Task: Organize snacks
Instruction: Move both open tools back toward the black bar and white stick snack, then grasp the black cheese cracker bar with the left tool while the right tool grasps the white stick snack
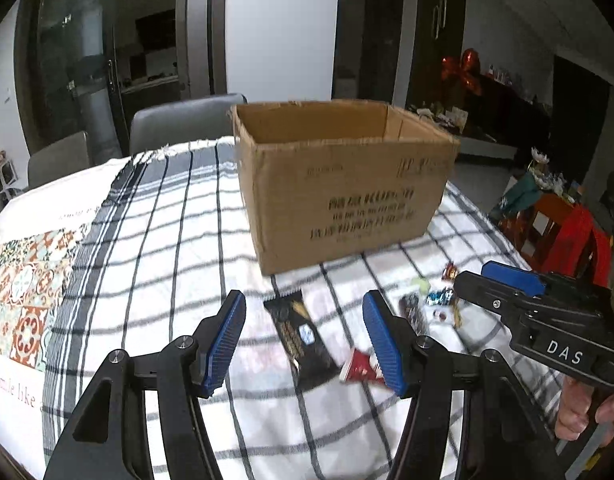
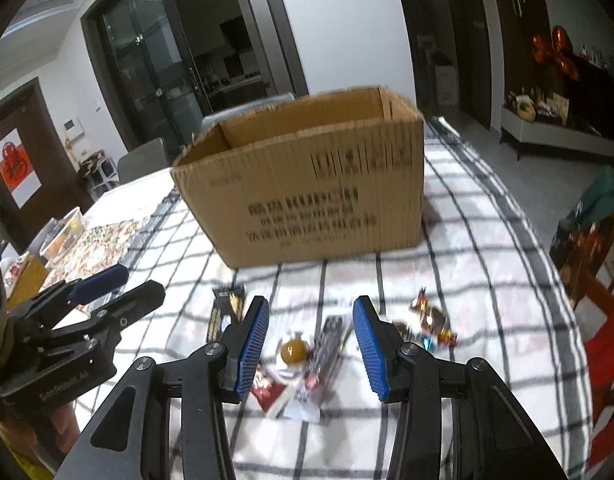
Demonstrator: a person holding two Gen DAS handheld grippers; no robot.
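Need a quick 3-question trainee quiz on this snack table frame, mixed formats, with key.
1. True or false: the open brown cardboard box stands on the checked black-and-white tablecloth.
2. The long black snack packet lies: A) inside the box B) on the cloth, below the left gripper C) on a chair.
3. Fill in: the right gripper jaws are ____, holding nothing.

Key: 1 true; 2 B; 3 open.

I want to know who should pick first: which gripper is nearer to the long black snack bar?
Left. The left gripper hangs open right over the black snack bar, which lies between its fingers. The right gripper is open over other snacks, with the bar beyond its left finger.
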